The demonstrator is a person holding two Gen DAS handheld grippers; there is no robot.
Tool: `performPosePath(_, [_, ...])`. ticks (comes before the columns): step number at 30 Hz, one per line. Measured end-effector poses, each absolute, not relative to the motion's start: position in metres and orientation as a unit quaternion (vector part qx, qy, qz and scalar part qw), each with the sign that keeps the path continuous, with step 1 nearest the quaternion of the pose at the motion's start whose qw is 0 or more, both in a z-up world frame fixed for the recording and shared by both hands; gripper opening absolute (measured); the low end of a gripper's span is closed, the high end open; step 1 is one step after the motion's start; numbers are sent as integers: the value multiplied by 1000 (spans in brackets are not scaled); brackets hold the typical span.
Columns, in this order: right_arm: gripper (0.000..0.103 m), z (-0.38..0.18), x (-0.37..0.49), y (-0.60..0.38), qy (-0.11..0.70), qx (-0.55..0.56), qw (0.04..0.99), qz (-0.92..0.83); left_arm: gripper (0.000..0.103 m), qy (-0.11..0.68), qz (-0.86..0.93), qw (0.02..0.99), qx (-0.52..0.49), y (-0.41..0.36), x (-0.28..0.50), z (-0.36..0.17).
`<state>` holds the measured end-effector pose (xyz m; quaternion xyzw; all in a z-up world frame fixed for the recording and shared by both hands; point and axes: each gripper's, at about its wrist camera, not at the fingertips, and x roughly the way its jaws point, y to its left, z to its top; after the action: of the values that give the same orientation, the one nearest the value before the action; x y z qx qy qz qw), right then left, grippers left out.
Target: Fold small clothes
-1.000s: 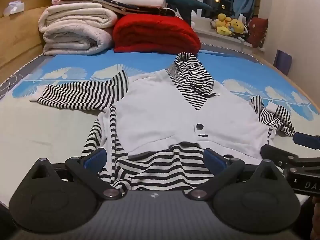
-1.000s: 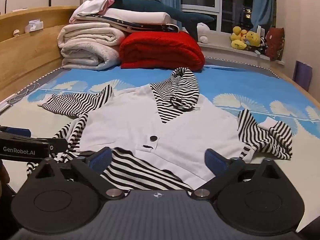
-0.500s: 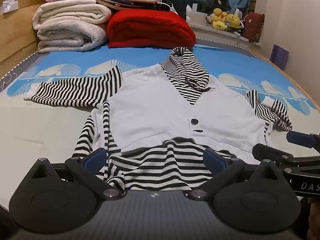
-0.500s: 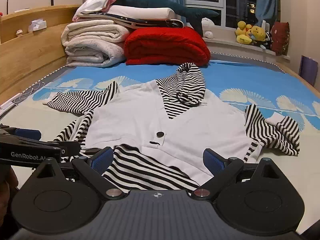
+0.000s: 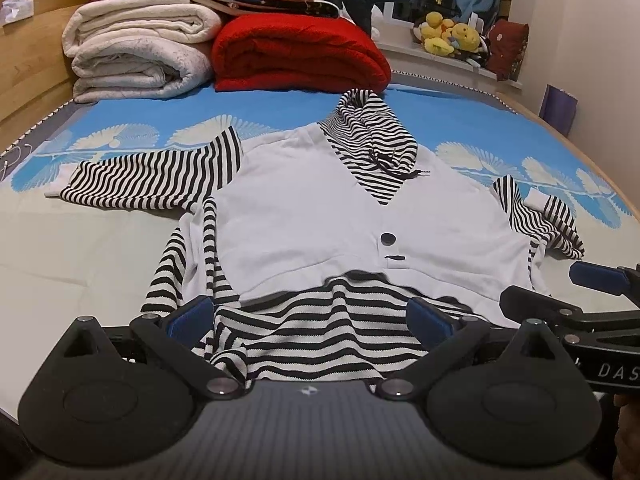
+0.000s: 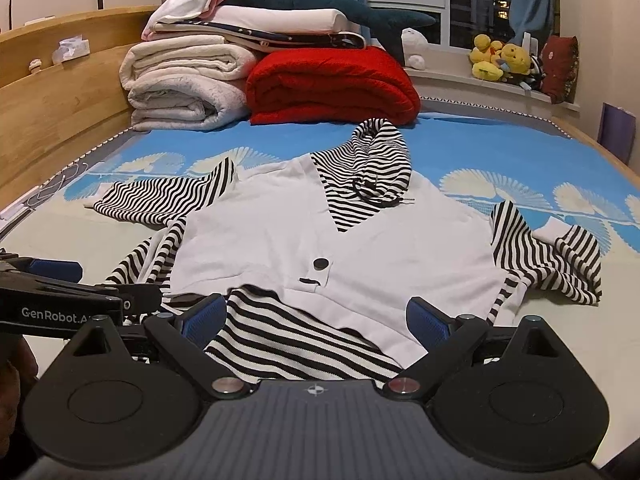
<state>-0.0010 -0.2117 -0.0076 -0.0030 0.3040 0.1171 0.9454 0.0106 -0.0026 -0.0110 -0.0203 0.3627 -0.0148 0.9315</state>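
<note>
1. A bedroom at night: a bed (image 6: 500,148) with a blue-and-cream sheet fills both views, stacked blankets (image 6: 188,84) and a red blanket (image 6: 332,84) at upper centre, plush toys (image 6: 496,60) on the sill at upper right.
2. The top (image 5: 360,216), white with striped sleeves and hood, lies face-up mid-frame, its striped hem nearest the cameras.
3. The left gripper (image 5: 310,316) sits at the hem, jaws spread wide with striped cloth between them, nothing pinched.
4. The right gripper (image 6: 316,316) hovers at the hem's right side, jaws likewise wide apart and holding nothing.
5. The step in hand appears to be seizing the hem; each gripper should probably take a corner through both layers, evenly, so the fold runs straight.
6. The left hem is bunched and likely needs smoothing first.
7. The left sleeve (image 5: 152,176) lies spread, the right sleeve (image 6: 548,256) crumpled.
8. Open sheet lies either side; the blankets stand well beyond the hood (image 6: 380,152).
</note>
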Motion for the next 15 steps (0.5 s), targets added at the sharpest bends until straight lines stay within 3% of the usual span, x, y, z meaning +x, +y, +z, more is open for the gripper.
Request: performPosePath(15, [96, -11, 0, -212, 309, -8, 944, 113, 102, 367, -18, 930, -17, -4, 11, -12])
